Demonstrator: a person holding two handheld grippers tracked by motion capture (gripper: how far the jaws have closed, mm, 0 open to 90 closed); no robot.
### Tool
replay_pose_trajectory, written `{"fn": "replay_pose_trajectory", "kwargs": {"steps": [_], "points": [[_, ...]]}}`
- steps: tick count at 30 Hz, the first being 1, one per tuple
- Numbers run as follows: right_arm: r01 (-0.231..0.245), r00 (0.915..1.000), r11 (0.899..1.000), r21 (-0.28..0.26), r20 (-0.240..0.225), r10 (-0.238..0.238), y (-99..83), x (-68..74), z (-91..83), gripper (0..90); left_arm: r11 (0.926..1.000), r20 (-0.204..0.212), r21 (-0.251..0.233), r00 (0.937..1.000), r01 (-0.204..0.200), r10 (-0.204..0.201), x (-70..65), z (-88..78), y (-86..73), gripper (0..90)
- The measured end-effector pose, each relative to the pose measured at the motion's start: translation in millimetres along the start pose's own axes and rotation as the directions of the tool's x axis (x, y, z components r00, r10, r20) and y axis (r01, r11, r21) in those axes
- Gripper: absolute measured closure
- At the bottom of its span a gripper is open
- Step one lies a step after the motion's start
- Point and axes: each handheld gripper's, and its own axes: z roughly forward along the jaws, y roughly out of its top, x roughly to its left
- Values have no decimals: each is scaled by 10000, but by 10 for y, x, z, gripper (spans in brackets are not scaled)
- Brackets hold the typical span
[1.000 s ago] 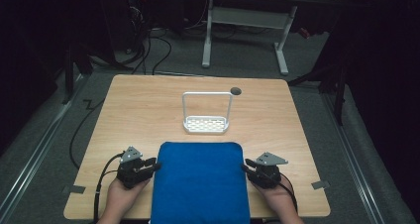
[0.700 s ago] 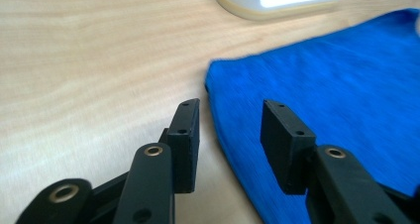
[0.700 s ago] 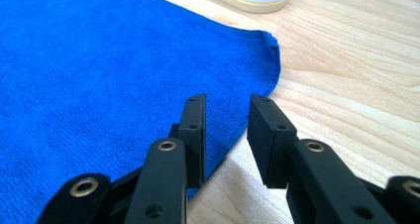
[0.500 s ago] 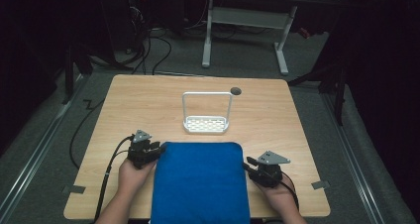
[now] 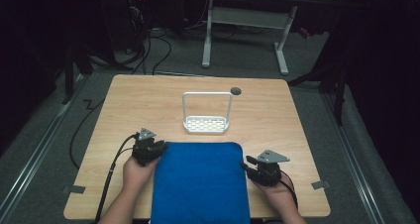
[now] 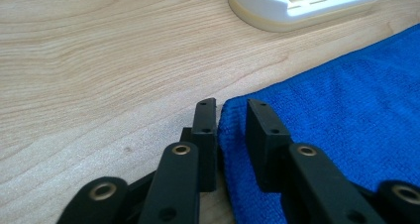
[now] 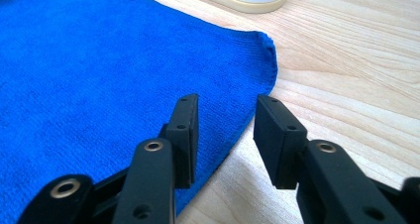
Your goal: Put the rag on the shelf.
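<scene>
Both hand-held grippers are straddling the blue towel's point(image 5: 200, 182) side edges near the table's point(image 5: 148, 97) front edge: left hand-held gripper point(image 6: 231, 116) narrowly open, right hand-held gripper point(image 7: 225, 116) wider; neither is gripping yet, so lifting appears not yet begun.

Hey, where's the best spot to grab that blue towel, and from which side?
Probably the two far corners of the blue towel, each from its own outer side. It lies flat, so only the thin edges give the jaws something to pinch. The left gripper already straddles the far-left corner, open; the right gripper is open over the right edge.
</scene>
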Motion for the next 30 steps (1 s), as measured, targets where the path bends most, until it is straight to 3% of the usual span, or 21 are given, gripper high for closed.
{"fn": "replay_pose_trajectory", "kwargs": {"steps": [4,13,15,19,22,26,27,28,30], "points": [[-157,9999,9999,3,17,157,11,-3,34,580,10000,144,63,9999,34,-35,2,0,-4,858],[-427,9979,9991,6,486,426,183,-34,149,514,10000,152,97,9999,-11,9,-2,-1,-6,866],[-561,9956,9983,144,762,548,273,-88,214,507,9999,109,94,9999,-120,119,-8,0,-5,867],[-848,9931,9958,334,839,818,383,-156,378,509,9999,158,85,9999,-63,62,-2,0,-5,867],[-885,9931,9936,705,838,825,408,-170,552,551,9999,148,101,9999,-70,68,-3,-1,-5,868],[-955,9924,9912,920,859,876,398,-163,654,621,10000,146,81,9999,-51,49,-5,0,-6,870],[-701,9923,9940,838,1083,608,385,-135,672,700,9999,147,96,9999,-61,59,-5,-1,-6,871],[-701,9923,9940,838,1083,608,385,-135,672,700,9999,147,96,9999,-61,59,-5,-1,-6,871],[-770,9924,9941,757,1015,692,377,-132,670,807,9999,140,85,9999,-59,58,-6,0,-6,872]]}}
